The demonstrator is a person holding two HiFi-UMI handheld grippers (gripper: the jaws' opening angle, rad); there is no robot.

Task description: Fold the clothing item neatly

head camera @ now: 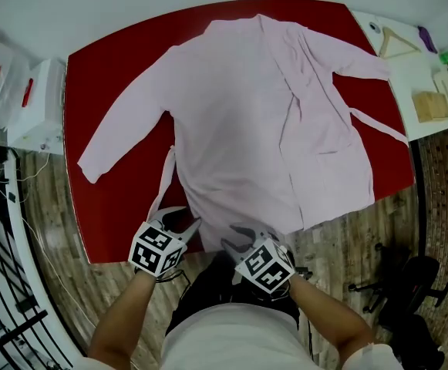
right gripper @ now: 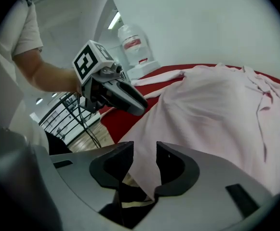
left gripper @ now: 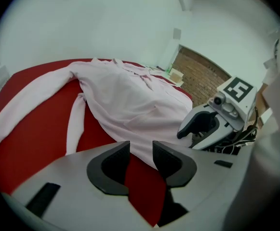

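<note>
A soft, pale pink robe (head camera: 270,114) lies spread flat on the smooth red desk (head camera: 108,83), one sleeve toward the left edge. Its hem spills over the near edge, partly hidden by the grippers. The left gripper (left gripper: 140,148) holds its dark ribbed fingers half apart over bare red, gripping nothing; the right gripper (right gripper: 145,150) stands likewise, limp hem in the gap, unpinched.

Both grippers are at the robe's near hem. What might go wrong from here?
1. The robe hem overhangs the table edge, so a tug may drag it off.
2. The loose belt may get caught in a fold.
3. The right gripper has hem between its open jaws, while the left gripper is open over mostly bare table. A lift may come out uneven.
</note>
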